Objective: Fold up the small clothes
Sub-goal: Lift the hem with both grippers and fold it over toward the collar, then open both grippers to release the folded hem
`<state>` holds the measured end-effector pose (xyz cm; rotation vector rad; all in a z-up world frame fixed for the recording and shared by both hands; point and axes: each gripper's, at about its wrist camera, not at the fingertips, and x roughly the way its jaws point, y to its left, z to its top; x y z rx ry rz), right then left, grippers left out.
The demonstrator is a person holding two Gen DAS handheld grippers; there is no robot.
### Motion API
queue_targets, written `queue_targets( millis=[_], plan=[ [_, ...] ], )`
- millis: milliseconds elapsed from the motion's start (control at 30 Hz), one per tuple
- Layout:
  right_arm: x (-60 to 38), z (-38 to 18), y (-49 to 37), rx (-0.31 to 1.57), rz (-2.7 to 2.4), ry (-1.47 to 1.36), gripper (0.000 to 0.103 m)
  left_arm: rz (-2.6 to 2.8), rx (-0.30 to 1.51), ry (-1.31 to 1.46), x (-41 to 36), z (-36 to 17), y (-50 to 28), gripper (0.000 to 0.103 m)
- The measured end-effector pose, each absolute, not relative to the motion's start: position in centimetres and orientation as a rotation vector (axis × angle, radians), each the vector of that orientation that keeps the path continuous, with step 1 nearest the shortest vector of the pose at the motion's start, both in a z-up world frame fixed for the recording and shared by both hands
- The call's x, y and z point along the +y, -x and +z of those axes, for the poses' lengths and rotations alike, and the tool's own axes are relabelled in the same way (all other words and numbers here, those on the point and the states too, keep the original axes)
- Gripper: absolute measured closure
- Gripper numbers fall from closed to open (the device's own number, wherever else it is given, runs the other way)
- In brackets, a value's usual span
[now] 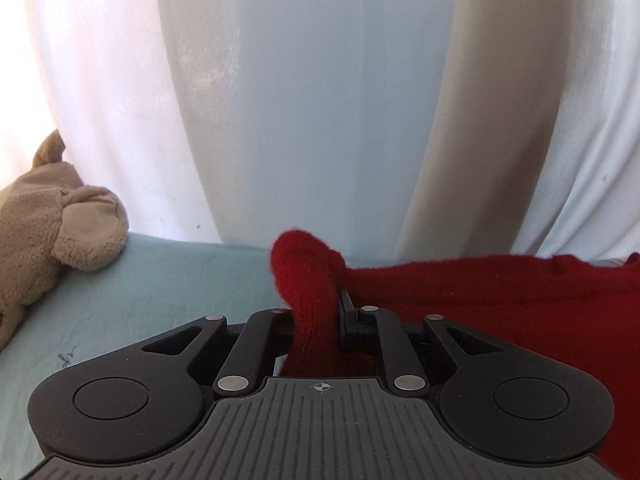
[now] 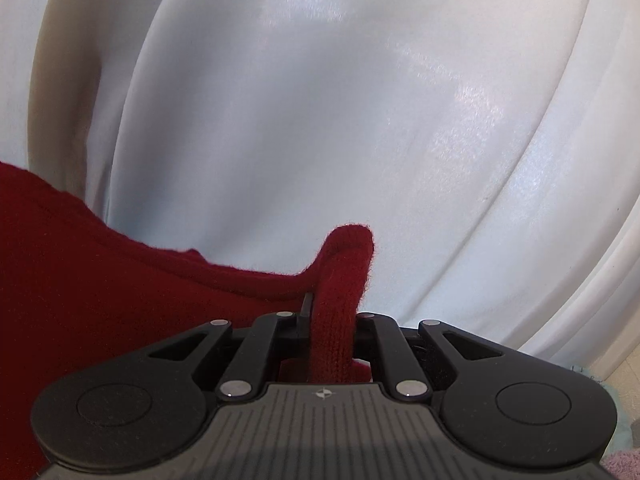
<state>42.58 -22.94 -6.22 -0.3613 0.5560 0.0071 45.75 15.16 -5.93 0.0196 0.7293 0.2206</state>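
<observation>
Two hand-held grippers [image 1: 316, 320] [image 2: 332, 320], one red garment [image 1: 500, 300], one plush toy [image 1: 52, 224].

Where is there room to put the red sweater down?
The bare patch is the pale green sheet, between the tan plush toy on the left and the red sweater on the right, in front of the white curtain. The plush's corner is crowded.

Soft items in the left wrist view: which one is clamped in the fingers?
The red knit garment: a bunched corner of it is pinched by the left gripper. The tan plush toy lies untouched at far left on the pale green sheet.
</observation>
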Motion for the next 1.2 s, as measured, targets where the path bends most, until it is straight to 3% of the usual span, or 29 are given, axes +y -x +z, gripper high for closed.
queue_targets(
  millis=[33, 100, 167, 267, 333, 500, 767, 1200],
  plan=[
    [-22.9, -6.9, -42.8, 0.578, 0.004, 0.366, 0.094, 0.237, 0.733, -0.034, 15.4, -6.0, -45.3, 0.071],
    [-22.7, -7.3, -42.9, 0.614, 0.003, 0.388, 0.087, 0.279, 0.717, -0.026, 16.0, -5.3, -44.8, 0.061],
    [-23.0, -6.8, -42.6, 0.611, -0.022, 0.394, 0.075, 0.290, 0.688, 0.034, 17.0, -3.9, -43.8, 0.062],
    [-24.3, -4.7, -40.4, 0.588, -0.034, 0.299, 0.069, 0.264, 0.670, 0.115, 18.2, -2.2, -41.1, 0.060],
    [-25.2, -3.8, -38.0, 0.586, 0.008, 0.217, 0.063, 0.232, 0.686, 0.168, 18.7, -1.6, -38.8, 0.049],
    [-26.4, -3.8, -31.0, 0.612, 0.052, 0.116, 0.060, 0.182, 0.716, 0.236, 19.7, -1.7, -32.9, 0.039],
    [-27.3, -5.2, -27.6, 0.668, 0.071, 0.022, 0.060, 0.153, 0.835, 0.199, 18.3, -4.7, -31.4, 0.040],
    [-27.9, -4.9, -28.8, 0.712, 0.005, 0.111, 0.058, 0.227, 0.876, 0.107, 16.6, -4.3, -31.7, 0.039]
  ],
)
